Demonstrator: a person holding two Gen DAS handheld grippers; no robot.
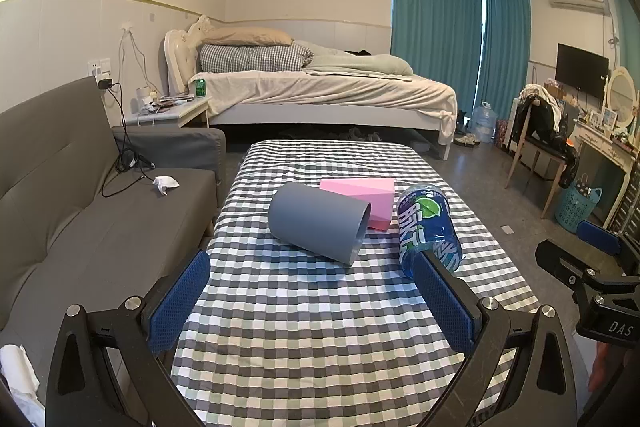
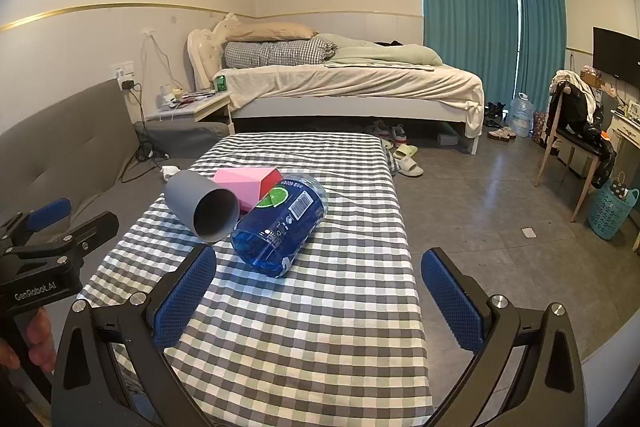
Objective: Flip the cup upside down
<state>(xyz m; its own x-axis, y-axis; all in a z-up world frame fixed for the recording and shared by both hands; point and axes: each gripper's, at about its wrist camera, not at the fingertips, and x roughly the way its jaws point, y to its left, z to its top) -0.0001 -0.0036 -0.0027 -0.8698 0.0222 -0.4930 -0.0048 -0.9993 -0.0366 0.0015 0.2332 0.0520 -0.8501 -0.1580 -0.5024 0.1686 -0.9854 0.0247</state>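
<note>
A grey cup (image 1: 318, 223) lies on its side on the checked tablecloth (image 1: 312, 327), its open mouth toward me and to the right. In the right wrist view the cup (image 2: 204, 205) shows its hollow mouth. My left gripper (image 1: 312, 291) is open and empty, short of the cup above the near part of the table. My right gripper (image 2: 320, 287) is open and empty, near the table's right edge, short of the bottle. Each gripper shows at the side of the other's view.
A blue plastic bottle (image 1: 430, 231) lies on its side right of the cup, also in the right wrist view (image 2: 280, 223). A pink box (image 1: 362, 197) sits behind both. A grey sofa (image 1: 80, 219) is left of the table; floor is to the right.
</note>
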